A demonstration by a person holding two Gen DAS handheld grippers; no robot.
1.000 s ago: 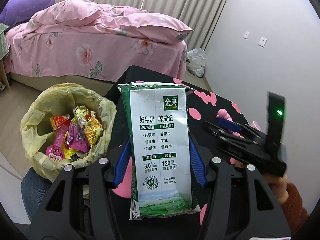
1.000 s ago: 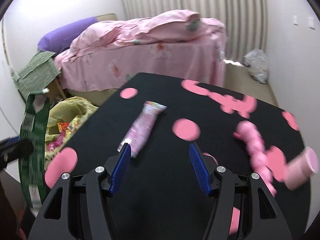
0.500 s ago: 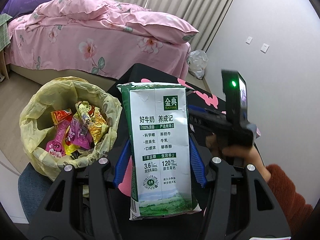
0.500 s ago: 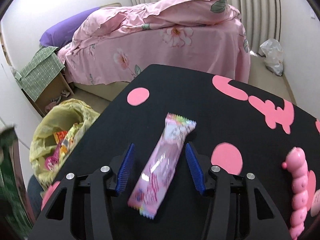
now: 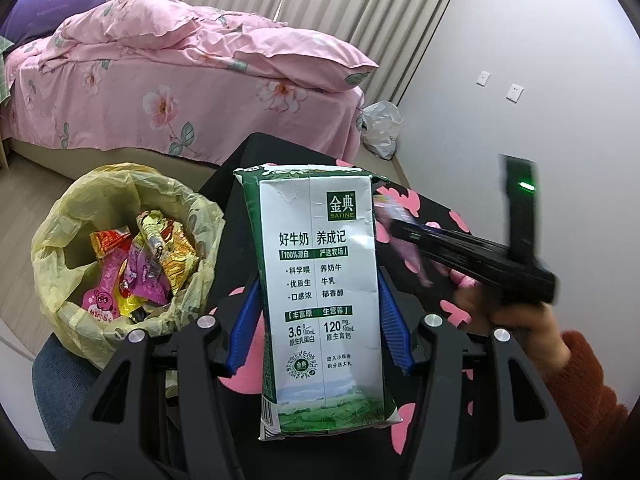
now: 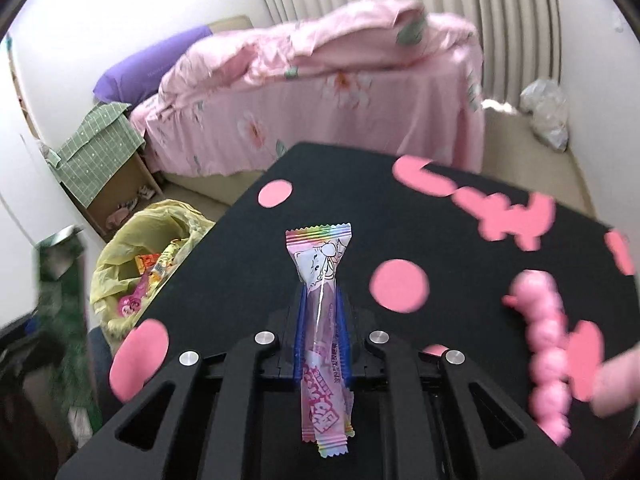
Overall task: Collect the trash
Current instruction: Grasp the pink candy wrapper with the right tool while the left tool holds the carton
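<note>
Blue fingers [image 5: 244, 328] of the left gripper [image 5: 318, 328] stand wide apart, clamped on the sides of an upright milk carton [image 5: 320, 288] at centre frame. At left sits the yellow-lined trash bin [image 5: 80, 232], holding bright wrappers. Pressed nearly together at lower centre of the right view, the right gripper [image 6: 322, 332] pinches a pink snack wrapper [image 6: 322, 320] standing upright above the black table [image 6: 460, 220].

The milk carton [image 5: 320, 292] reads "金典 SATINE", "好牛奶 养成记", "100%源自 严选牧场", "3.6 g/100mL 原生乳蛋白" and "120 mg/100mL 原生高钙"; lettering on the pink wrapper [image 6: 322, 320] is not legible.
</note>
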